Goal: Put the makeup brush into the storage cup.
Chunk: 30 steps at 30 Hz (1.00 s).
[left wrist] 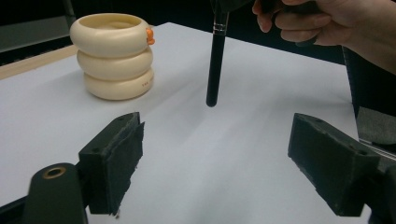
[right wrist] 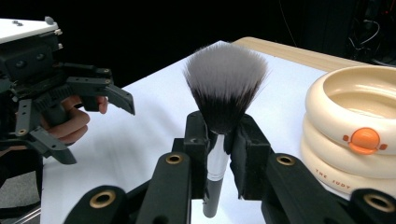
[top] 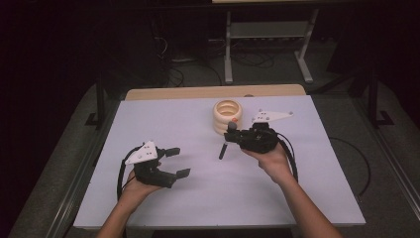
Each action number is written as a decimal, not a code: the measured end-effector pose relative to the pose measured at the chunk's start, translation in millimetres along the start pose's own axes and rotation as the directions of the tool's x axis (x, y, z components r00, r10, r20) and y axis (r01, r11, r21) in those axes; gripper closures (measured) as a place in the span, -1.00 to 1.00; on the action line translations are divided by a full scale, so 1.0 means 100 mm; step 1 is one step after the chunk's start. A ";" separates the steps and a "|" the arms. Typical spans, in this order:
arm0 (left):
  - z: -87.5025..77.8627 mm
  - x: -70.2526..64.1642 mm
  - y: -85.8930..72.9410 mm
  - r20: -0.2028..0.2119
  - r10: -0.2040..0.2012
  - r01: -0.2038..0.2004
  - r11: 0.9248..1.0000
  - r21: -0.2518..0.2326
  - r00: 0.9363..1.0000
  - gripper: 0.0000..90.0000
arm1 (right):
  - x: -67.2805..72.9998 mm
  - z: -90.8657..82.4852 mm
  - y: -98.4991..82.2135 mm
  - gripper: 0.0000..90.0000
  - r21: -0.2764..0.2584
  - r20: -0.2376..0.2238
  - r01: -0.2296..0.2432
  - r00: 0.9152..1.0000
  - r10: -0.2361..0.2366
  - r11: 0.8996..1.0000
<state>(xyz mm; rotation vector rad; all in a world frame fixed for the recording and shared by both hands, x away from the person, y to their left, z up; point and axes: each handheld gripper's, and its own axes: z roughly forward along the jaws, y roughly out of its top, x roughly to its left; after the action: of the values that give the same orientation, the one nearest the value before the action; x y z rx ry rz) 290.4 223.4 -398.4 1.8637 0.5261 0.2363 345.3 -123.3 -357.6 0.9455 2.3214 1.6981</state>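
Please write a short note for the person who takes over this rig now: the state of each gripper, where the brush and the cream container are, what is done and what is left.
Right gripper: shut on the makeup brush, gripped at the ferrule, bristles up, handle hanging above the table.
Left gripper: open, nothing between its fingers, held apart from the brush, over the near left of the table.
Cream ring-shaped container: upright at the back middle of the table, open top, beside the right gripper.
Done: brush picked up and held by the right gripper alone.
Left: probably putting the brush into the container; it is not yet inside.
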 end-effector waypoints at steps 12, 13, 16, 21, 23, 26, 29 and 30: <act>-0.16 -0.04 -0.14 -0.040 -0.020 0.019 1.000 -0.002 0.999 -0.77 | -0.02 0.00 0.03 0.71 0.012 0.015 0.008 1.000 -0.008 1.000; -0.17 -0.04 -0.15 -0.041 -0.023 0.023 1.000 -0.007 0.999 -0.77 | -0.03 0.00 0.04 0.71 0.013 0.016 0.008 1.000 -0.008 1.000; -0.20 -0.04 -0.16 -0.050 -0.028 0.028 1.000 -0.010 0.998 -0.77 | -0.04 0.00 0.05 0.71 0.014 0.022 0.019 1.000 -0.019 1.000; -0.23 -0.06 -0.20 -0.063 -0.038 0.038 0.999 -0.015 0.997 -0.77 | -0.08 -0.01 0.09 0.71 0.014 0.036 0.016 0.999 -0.016 1.000; -0.25 -0.07 -0.22 -0.065 -0.038 0.038 0.999 -0.008 0.997 -0.77 | -0.09 -0.02 0.10 0.71 0.012 0.040 0.018 0.999 -0.019 1.000; -0.27 -0.08 -0.24 -0.071 -0.035 0.035 0.999 -0.005 0.997 -0.76 | -0.11 -0.04 0.12 0.71 0.013 0.050 0.016 0.999 -0.016 1.000; -0.29 -0.08 -0.26 -0.078 -0.039 0.038 0.999 -0.014 0.996 -0.76 | -0.14 -0.05 0.13 0.71 0.011 0.060 0.012 0.998 -0.012 1.000; -0.29 -0.08 -0.26 -0.081 -0.042 0.041 0.999 -0.013 0.996 -0.76 | -0.15 -0.06 0.13 0.71 0.009 0.065 0.011 0.998 -0.011 1.000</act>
<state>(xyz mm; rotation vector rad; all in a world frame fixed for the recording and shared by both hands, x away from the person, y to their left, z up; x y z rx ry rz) 265.4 251.0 -411.6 1.8358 0.6167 0.2878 360.1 -133.5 -347.8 0.9725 2.2909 1.6290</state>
